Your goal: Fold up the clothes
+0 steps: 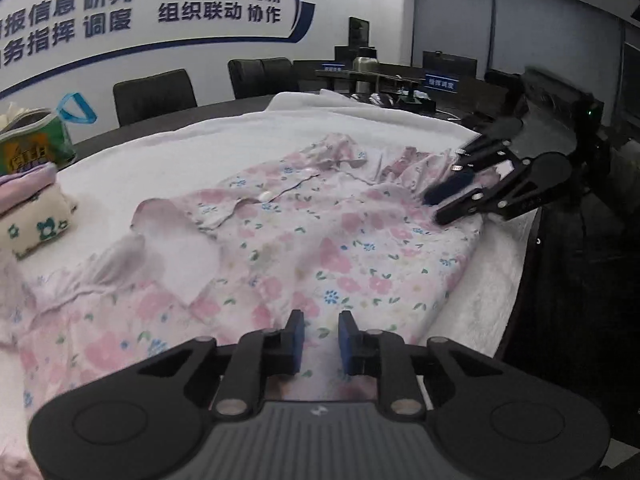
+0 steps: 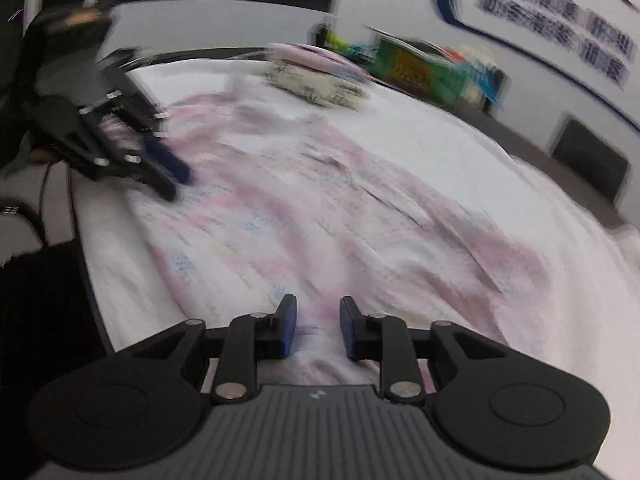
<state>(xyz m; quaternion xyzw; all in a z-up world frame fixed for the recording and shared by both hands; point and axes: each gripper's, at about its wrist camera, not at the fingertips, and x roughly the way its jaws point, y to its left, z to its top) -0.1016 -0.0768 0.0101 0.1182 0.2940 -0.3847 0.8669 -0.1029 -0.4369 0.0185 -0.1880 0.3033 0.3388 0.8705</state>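
A pink floral garment (image 1: 304, 236) is spread, rumpled, on a white towel (image 1: 400, 128) covering the table (image 1: 168, 130). The left gripper (image 1: 321, 338) is held over the garment's near hem, its blue pads (image 1: 295, 340) parted with nothing between them. The right gripper (image 1: 434, 206) is seen at the far right edge of the cloth; whether fabric is pinched cannot be told. The right wrist view is heavily smeared by motion, so prints and edges are hard to make out there. Folded clothes (image 1: 34, 210) are cut off at the left border.
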